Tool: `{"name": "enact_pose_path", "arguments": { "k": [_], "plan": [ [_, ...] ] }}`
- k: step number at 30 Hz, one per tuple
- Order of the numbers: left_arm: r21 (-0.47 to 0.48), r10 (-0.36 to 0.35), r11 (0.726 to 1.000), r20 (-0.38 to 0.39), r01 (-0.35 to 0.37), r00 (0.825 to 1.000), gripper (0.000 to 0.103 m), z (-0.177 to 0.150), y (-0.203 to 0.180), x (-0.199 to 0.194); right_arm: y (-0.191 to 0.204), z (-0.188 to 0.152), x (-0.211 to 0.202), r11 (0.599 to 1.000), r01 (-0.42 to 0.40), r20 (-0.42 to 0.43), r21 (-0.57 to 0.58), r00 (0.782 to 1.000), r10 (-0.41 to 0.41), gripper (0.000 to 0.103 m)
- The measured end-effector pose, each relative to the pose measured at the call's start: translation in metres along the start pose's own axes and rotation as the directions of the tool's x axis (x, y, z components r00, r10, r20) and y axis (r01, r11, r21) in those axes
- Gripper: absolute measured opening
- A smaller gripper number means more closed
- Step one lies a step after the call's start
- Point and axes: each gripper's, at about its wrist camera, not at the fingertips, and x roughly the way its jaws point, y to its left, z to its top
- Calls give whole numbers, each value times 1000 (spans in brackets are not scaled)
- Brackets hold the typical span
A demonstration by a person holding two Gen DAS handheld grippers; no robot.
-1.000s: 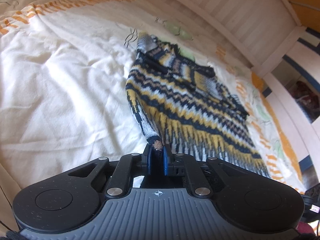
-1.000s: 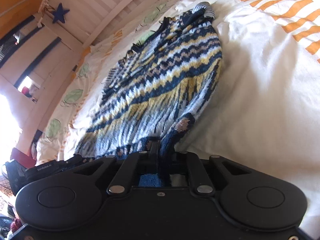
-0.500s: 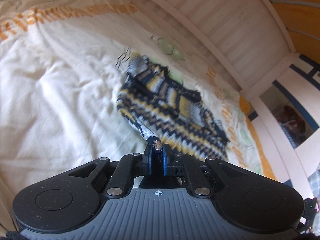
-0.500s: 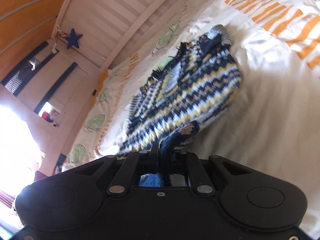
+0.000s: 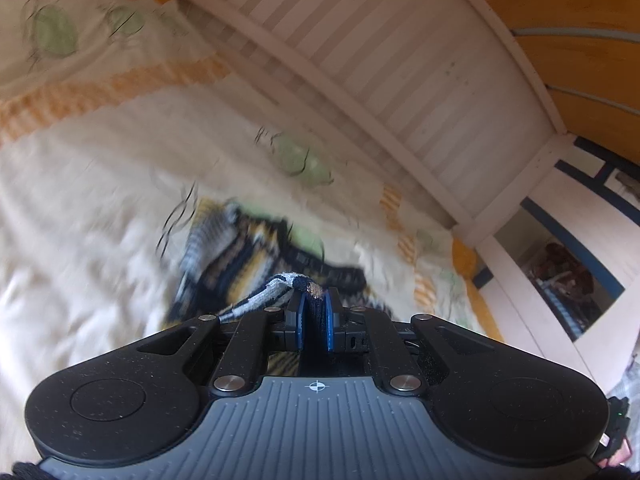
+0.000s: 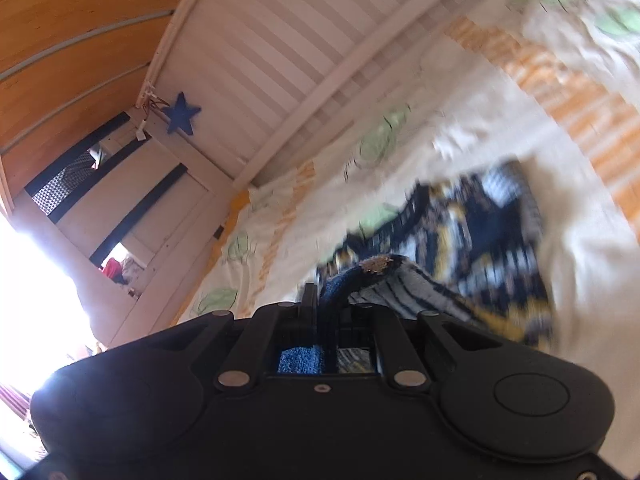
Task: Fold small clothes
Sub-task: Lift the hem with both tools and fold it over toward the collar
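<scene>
The fold was judged to be in mid-course: the navy, yellow and white patterned knitted sweater (image 5: 256, 256) was blurred and partly lifted off the cream printed bedsheet (image 5: 80, 216), its far end seen at mid-frame, and no finished fold could be made out. In the left view, a hem corner was pinched between the pressed-together blue pads of the left gripper (image 5: 313, 312), just above the lower centre. In the right view, the right gripper (image 6: 322, 300) was likewise clamped on another corner, the knit trailing toward the right of the frame.
</scene>
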Motion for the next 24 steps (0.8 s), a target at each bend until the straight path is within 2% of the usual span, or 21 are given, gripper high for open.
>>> {"name": "enact_pose_path", "arguments": {
  "k": [8,17,20,23,24],
  "plan": [
    [-39,11,999,-2,-11,1000,10,43,9,86,-40,46,74,999,37,2,16,999,-37,15],
    [-35,111,993,-93,-114,989,10,49,36,168,-90,51,144,991,132,-89,29,988,-129,16],
    [-43,134,989,-126,-140,983,10,47,47,184,-101,50,157,986,162,-118,30,981,-157,20],
    [-59,152,985,-148,-162,977,15,48,57,192,-109,50,164,981,186,-138,45,974,-179,23],
    [-67,156,984,-154,-168,976,20,49,60,194,-111,50,166,981,187,-142,52,974,-178,30]
  ]
}}
